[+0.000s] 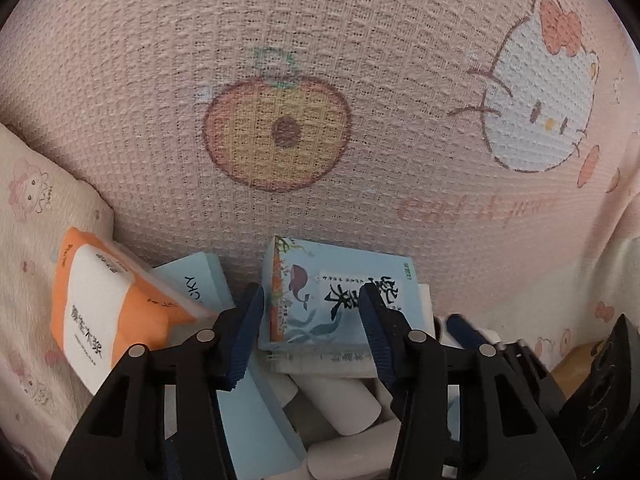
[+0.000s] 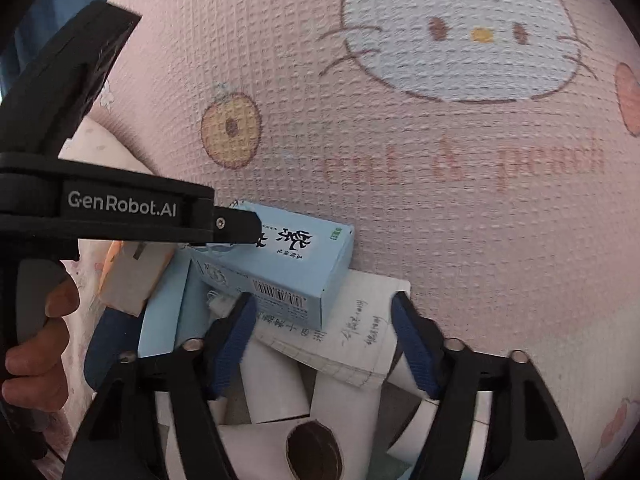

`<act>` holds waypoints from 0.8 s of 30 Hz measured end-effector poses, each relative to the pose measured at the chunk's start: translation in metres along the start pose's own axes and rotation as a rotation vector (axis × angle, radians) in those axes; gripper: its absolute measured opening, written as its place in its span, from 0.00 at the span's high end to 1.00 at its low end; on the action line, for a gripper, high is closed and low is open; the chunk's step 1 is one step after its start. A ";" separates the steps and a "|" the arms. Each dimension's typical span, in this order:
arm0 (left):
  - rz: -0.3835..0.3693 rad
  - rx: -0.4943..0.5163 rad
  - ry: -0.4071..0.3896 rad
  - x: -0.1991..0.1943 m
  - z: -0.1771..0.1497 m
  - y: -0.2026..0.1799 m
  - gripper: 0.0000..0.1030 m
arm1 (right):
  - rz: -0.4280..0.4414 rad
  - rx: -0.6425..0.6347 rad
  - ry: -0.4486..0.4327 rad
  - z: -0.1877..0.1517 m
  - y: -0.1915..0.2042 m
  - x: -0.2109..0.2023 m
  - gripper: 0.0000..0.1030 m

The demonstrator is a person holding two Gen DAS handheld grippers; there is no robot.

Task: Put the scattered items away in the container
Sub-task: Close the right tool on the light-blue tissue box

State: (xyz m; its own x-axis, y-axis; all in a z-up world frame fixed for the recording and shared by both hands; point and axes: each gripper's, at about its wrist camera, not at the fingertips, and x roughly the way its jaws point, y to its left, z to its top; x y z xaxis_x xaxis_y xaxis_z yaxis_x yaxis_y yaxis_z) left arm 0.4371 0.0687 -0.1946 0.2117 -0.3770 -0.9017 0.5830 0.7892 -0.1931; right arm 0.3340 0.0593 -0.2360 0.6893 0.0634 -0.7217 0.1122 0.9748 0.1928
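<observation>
**Both grippers over a heap of boxes and paper tubes on the pink blanket**

In the left wrist view the left gripper [image 1: 310, 320] points down at a light blue box [image 1: 340, 300] printed with a whale and black characters. Its fingers [image 1: 248, 320] stand apart on either side of the box; whether the pads touch its sides I cannot tell, as the near edge of the box hides behind them. To the left of the box lies an orange and white packet [image 1: 108, 304], leaning on a pale blue box [image 1: 200, 284] lettered in dark print. White paper tubes [image 1: 344, 404] lie below, between the fingers. The other tool shows dark at the lower right corner.

In the right wrist view the right gripper [image 2: 324, 332] has its fingers apart over a sheet of handwritten paper [image 2: 360, 332], which lies under the blue box's barcode end and over the tubes. Nothing is clamped between them. The left tool enters from the left of the frame with a person's hand [image 2: 36, 344] on its grip.

The pink blanket [image 1: 320, 40], printed with a cat face and a fruit, fills the upper half of both views. No container can be made out.
</observation>
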 end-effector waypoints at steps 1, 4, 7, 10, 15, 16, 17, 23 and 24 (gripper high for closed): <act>0.002 0.004 0.004 0.001 0.000 0.000 0.48 | 0.006 -0.001 0.002 0.000 0.001 0.002 0.51; 0.014 0.026 0.007 0.008 -0.002 -0.001 0.48 | 0.023 0.020 0.022 -0.001 0.002 0.010 0.54; 0.001 0.029 0.015 0.011 -0.002 -0.001 0.48 | 0.044 0.032 0.031 -0.004 0.005 0.016 0.54; -0.013 0.023 0.036 0.015 0.000 0.004 0.48 | 0.073 0.006 0.015 -0.005 0.014 0.015 0.56; -0.050 -0.012 0.039 0.014 -0.006 0.006 0.48 | 0.054 -0.006 0.015 -0.009 0.022 0.012 0.57; -0.072 -0.015 0.039 0.013 -0.009 0.006 0.48 | 0.047 -0.002 0.011 -0.011 0.022 0.010 0.57; -0.081 -0.014 0.039 0.012 -0.012 0.006 0.48 | 0.044 0.008 0.003 -0.012 0.022 0.007 0.57; -0.154 -0.030 0.053 0.001 -0.028 0.001 0.48 | 0.061 0.088 -0.018 -0.029 0.013 -0.019 0.62; -0.163 -0.025 0.047 -0.006 -0.038 0.000 0.48 | 0.058 0.095 -0.017 -0.032 0.010 -0.023 0.63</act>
State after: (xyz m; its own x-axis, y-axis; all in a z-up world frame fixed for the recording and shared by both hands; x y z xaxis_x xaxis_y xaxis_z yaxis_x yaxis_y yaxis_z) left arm 0.4063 0.0896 -0.2037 0.0789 -0.4781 -0.8748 0.5867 0.7317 -0.3470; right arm 0.2958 0.0748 -0.2386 0.7088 0.1149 -0.6960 0.1382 0.9449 0.2968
